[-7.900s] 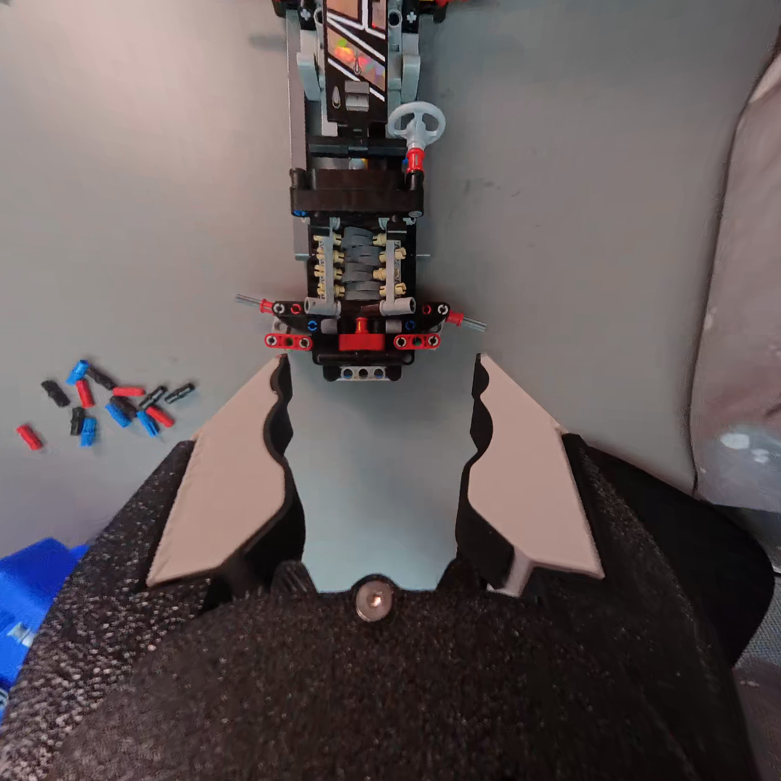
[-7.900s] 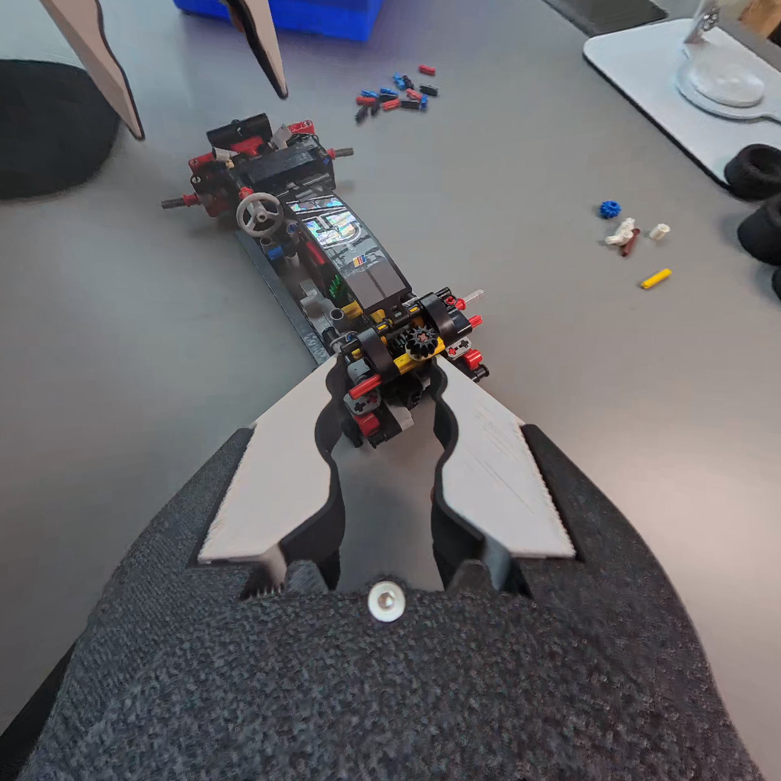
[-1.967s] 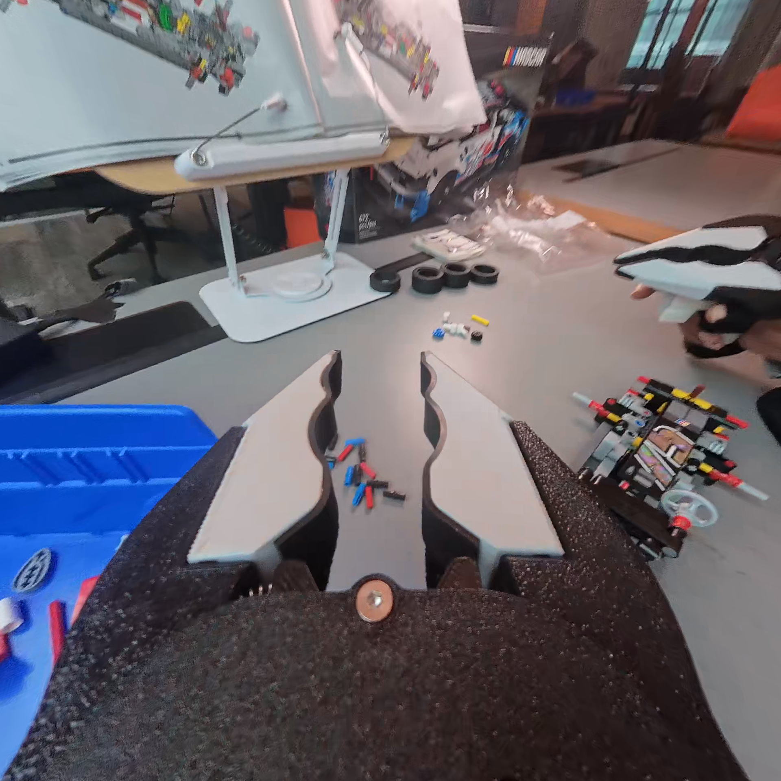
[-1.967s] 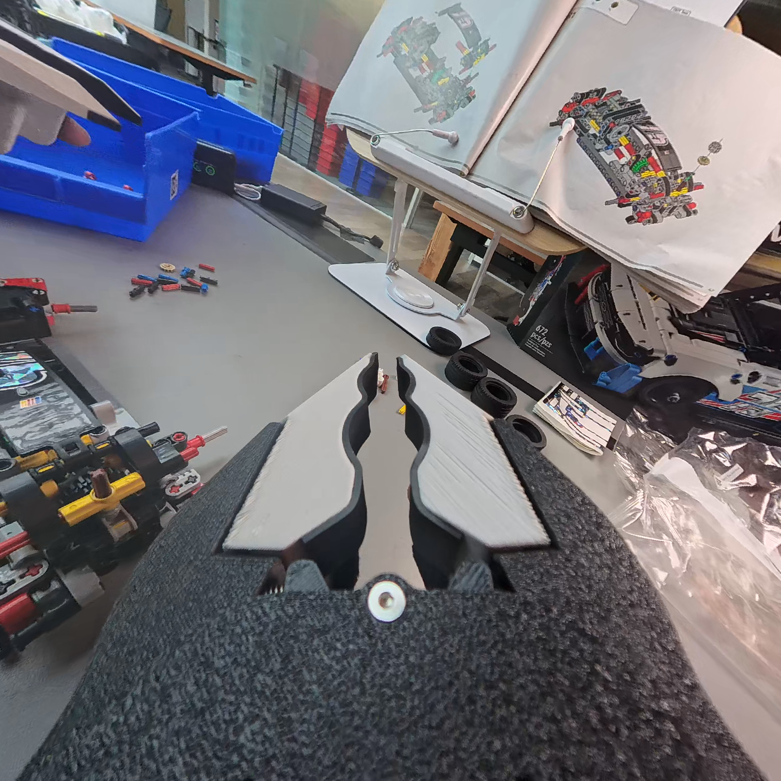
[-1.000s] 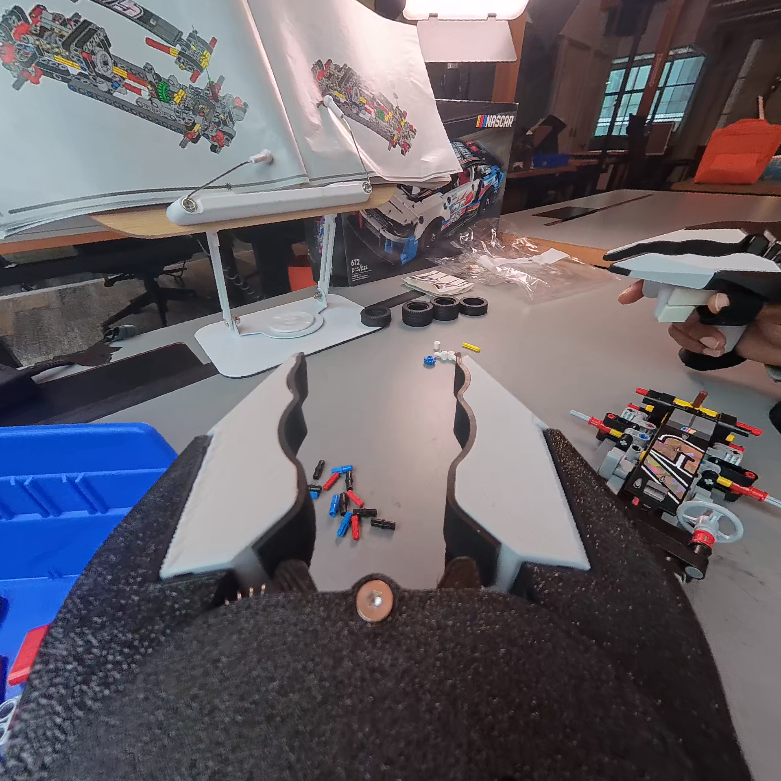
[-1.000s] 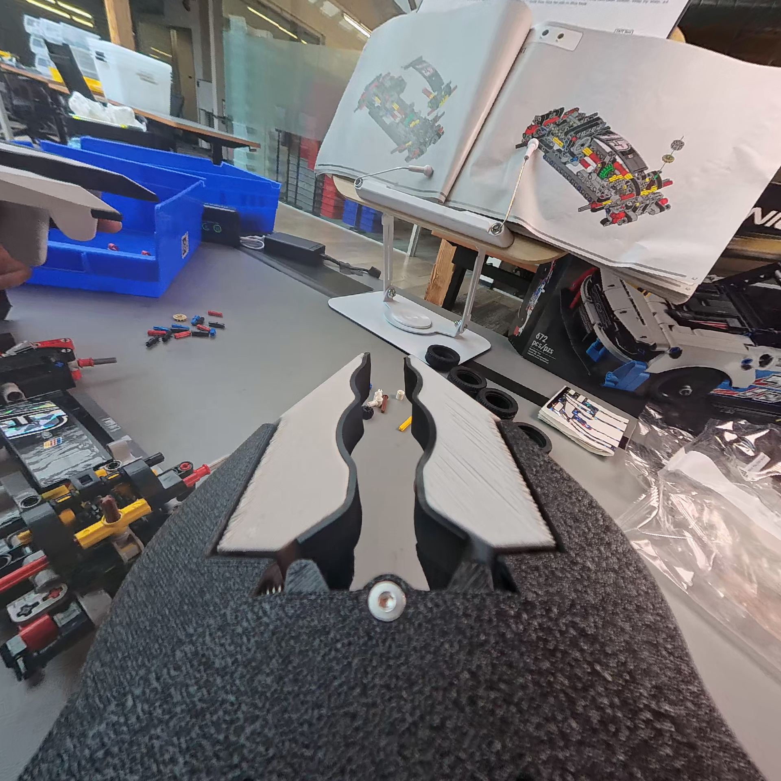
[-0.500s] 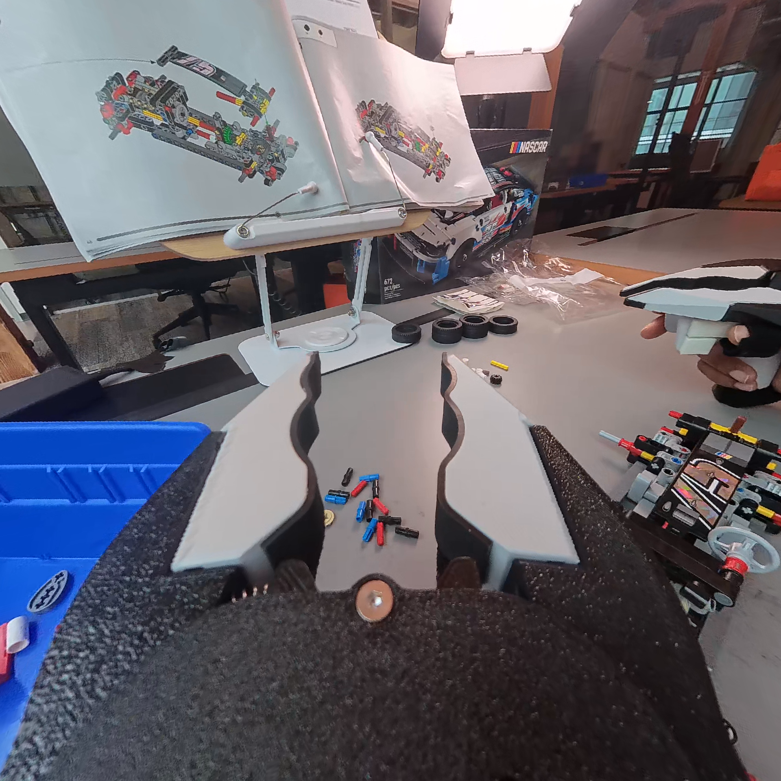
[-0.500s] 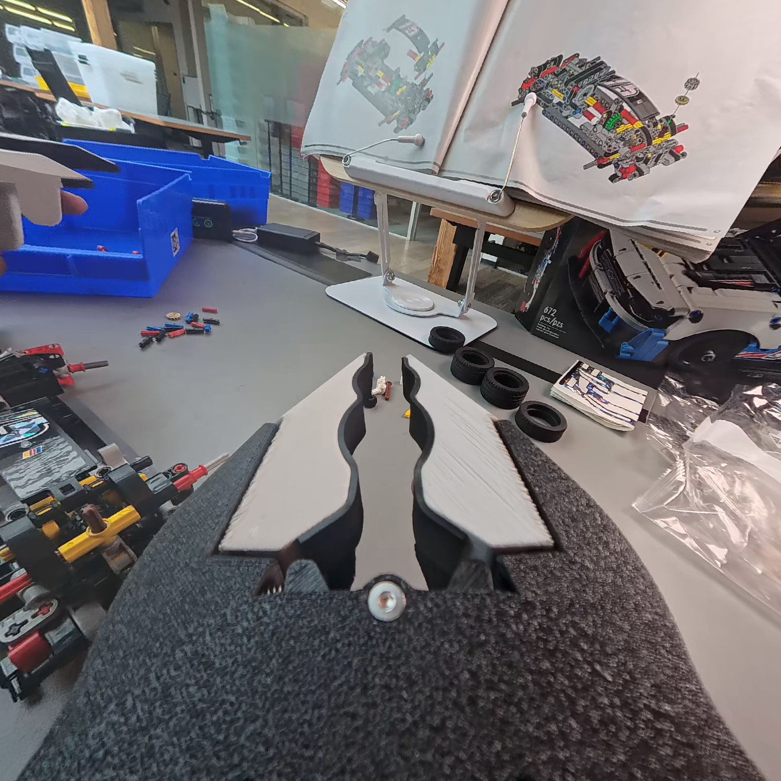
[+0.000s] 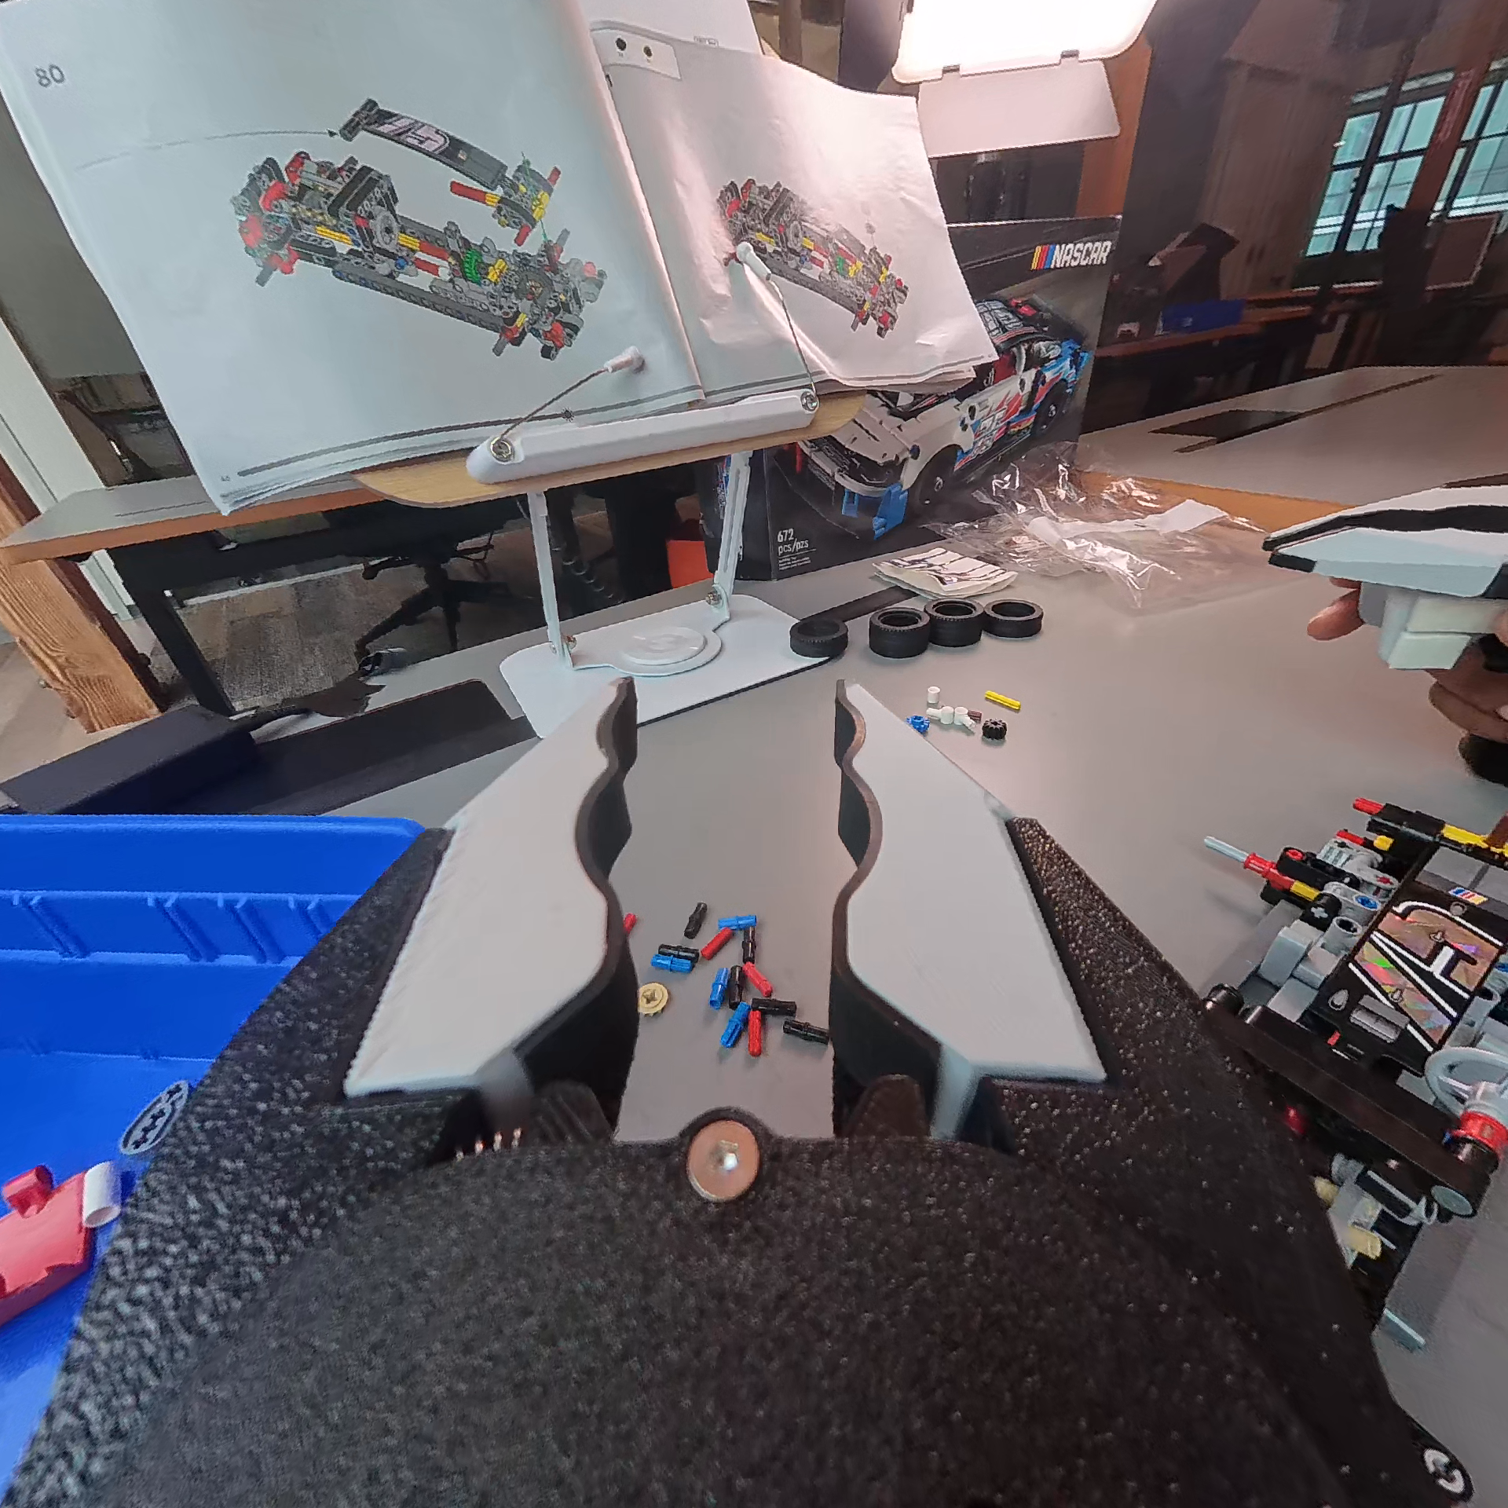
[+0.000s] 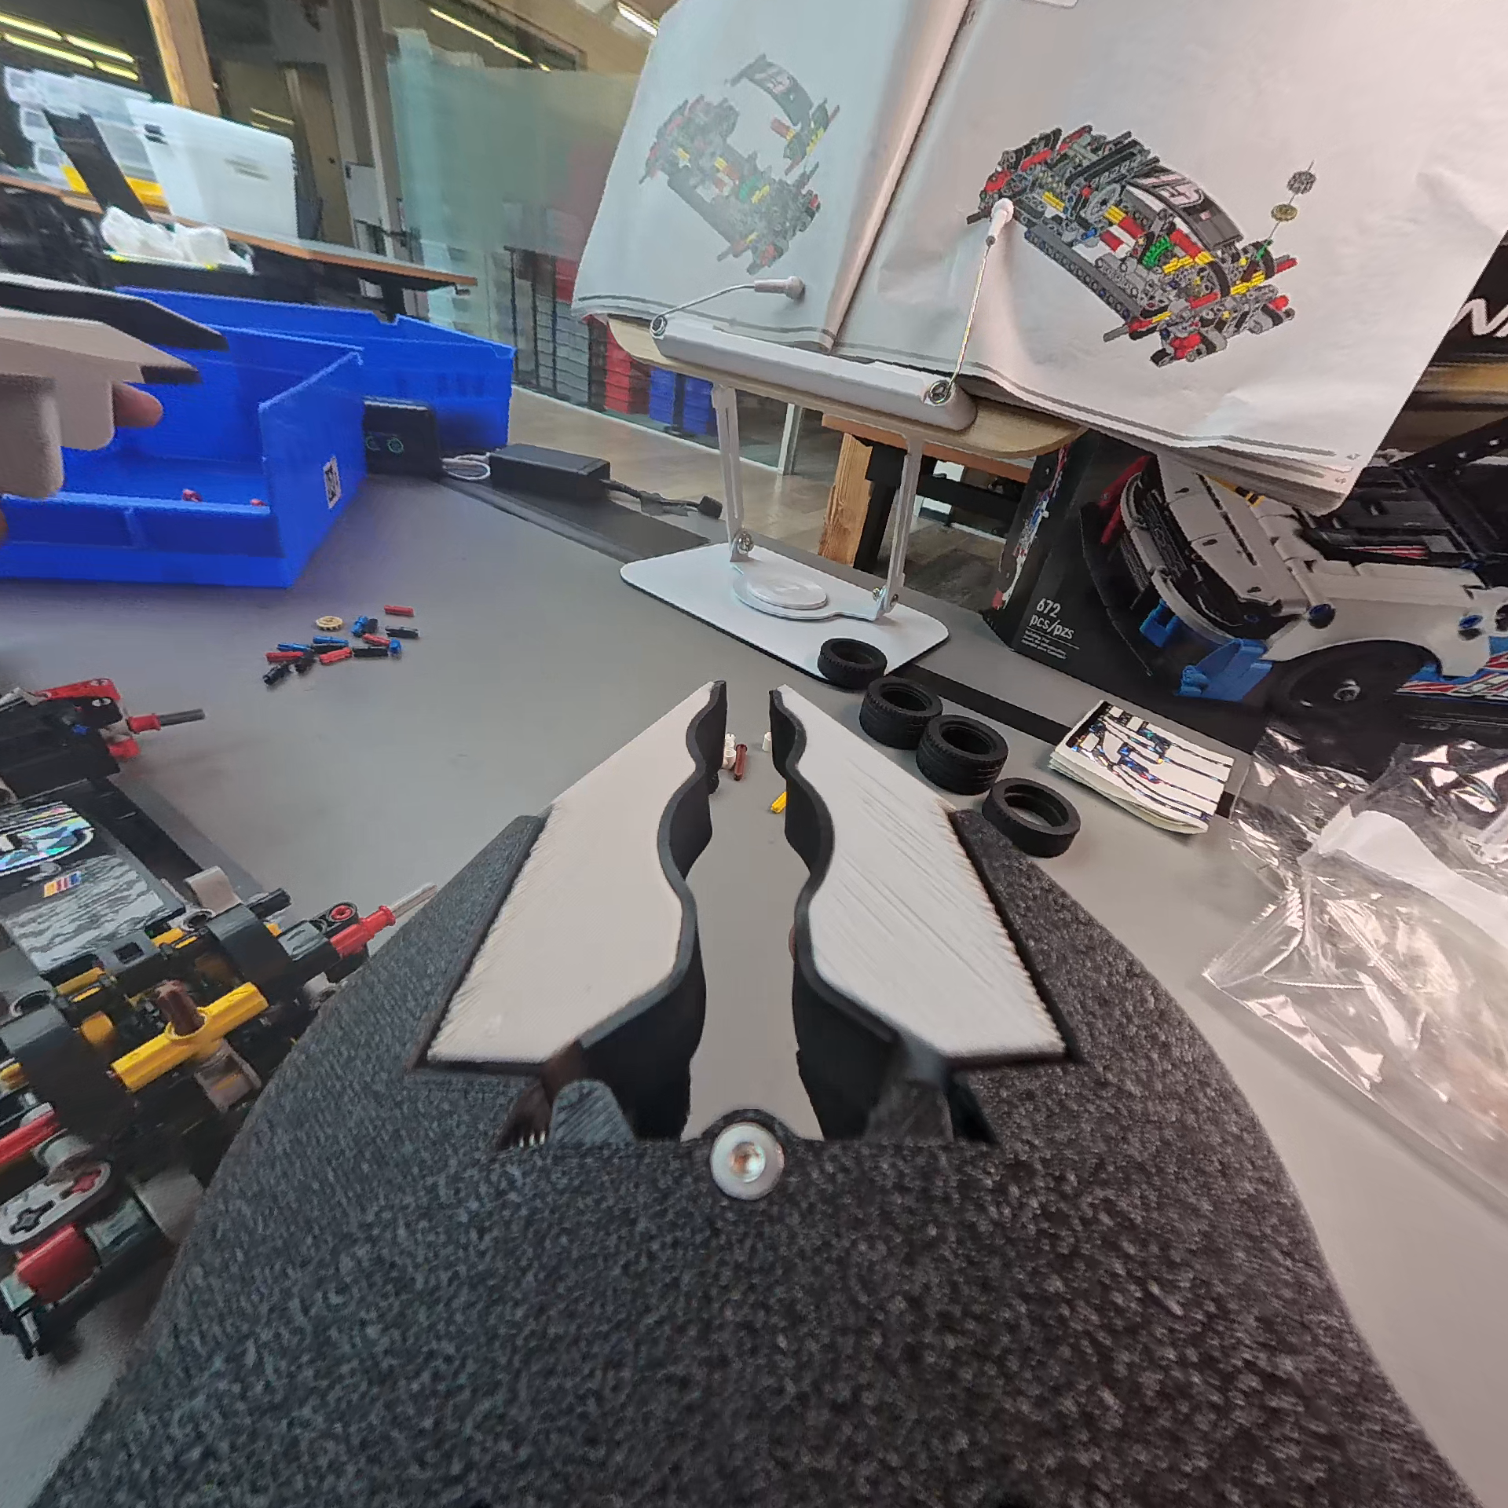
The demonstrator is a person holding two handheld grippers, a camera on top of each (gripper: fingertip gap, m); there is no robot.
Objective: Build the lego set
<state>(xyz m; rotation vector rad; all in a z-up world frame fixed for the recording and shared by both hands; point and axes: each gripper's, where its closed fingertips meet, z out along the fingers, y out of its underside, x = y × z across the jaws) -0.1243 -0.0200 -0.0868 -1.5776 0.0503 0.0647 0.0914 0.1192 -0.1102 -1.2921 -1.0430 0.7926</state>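
On the grey worktop [image 9: 1142, 734], L to R: blue bin [image 9: 163, 914] is sitting at far left w/ a red piece inside. Left hand-held gripper [image 9: 734, 718] is hovering above the surface, fingers spread well apart, nothing between them. Below its gap, a scatter of small pins [image 9: 734, 987] (blue, red, black) plus one tan gear is lying loose. Behind, a white book stand [image 9: 645, 653] is propping the open instruction booklet [image 9: 367, 245]. Four black tyres [image 9: 951, 624] are lining up just R of the stand base; sticker sheet [image 9: 946, 567] and the set's box [image 9: 938, 457] are sitting behind them. Second small cluster of bits [image 9: 963, 718] (white, blue, yellow, black) is lying near the tyres. Clear plastic bags [image 9: 1085, 530] are lying farther R. Right hand-held gripper [image 10: 747, 702] is hovering over that second cluster, fingers nearly together w/ a narrow gap, holding nothing. Part-built lego car chassis [image 9: 1387, 979] is resting on the worktop at far R in the left wrist view, apart from both grippers.
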